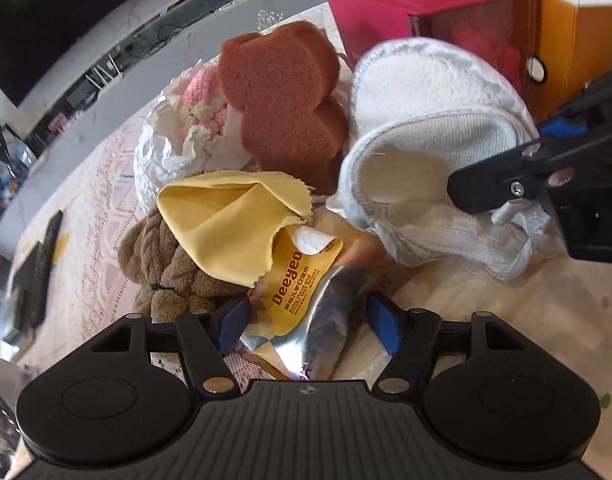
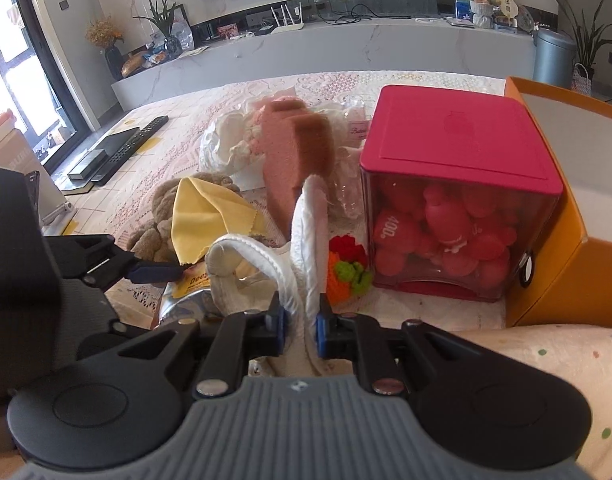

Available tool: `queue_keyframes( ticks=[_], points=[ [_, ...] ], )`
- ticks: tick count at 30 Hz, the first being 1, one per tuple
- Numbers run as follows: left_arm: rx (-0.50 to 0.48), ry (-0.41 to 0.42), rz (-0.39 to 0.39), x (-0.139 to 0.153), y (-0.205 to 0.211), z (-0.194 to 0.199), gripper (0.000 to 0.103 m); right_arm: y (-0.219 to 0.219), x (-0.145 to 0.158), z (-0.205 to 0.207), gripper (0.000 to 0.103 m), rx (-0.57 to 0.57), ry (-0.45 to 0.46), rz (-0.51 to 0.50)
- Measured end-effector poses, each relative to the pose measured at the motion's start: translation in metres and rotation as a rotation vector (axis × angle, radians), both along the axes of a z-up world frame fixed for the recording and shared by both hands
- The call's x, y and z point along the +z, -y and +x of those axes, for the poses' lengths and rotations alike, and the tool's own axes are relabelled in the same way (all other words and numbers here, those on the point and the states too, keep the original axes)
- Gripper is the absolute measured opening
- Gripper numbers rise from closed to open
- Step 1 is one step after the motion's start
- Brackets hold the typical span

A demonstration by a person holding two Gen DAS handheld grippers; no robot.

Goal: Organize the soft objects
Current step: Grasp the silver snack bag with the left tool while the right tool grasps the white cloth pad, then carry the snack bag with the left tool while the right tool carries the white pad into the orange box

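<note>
While your right gripper (image 2: 298, 330) pinches the limp white padded cloth (image 2: 306, 240) beside the pink-lidded box (image 2: 458, 140), your left gripper (image 1: 308, 326) straddles, unclosed, the slippery yellow foil wipes packet (image 1: 302, 276); grab its crimped edge.

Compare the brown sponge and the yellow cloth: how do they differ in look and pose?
The brown sponge is thick and porous with lobed edges; the yellow cloth is thin and smooth with a frayed edge. The sponge stands up on its edge; the cloth lies folded and draped over a brown plush toy. Neither is in a claw.
</note>
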State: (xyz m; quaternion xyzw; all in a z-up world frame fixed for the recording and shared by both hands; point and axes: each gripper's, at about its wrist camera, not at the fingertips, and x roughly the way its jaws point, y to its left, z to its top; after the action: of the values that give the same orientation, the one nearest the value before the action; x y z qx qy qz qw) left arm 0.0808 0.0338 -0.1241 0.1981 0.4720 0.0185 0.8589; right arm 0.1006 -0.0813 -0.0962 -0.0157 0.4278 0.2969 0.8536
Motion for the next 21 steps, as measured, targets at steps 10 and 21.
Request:
queue_keyframes(
  ticks=[10, 21],
  points=[
    [-0.026, 0.040, 0.005, 0.008, 0.007, -0.011, 0.035, 0.007, 0.009, -0.007, 0.013, -0.001, 0.015, 0.034],
    [0.091, 0.134, -0.240, 0.053, -0.009, -0.043, 0.030, 0.033, 0.052, -0.029, 0.012, -0.028, 0.120, 0.080]
  ],
)
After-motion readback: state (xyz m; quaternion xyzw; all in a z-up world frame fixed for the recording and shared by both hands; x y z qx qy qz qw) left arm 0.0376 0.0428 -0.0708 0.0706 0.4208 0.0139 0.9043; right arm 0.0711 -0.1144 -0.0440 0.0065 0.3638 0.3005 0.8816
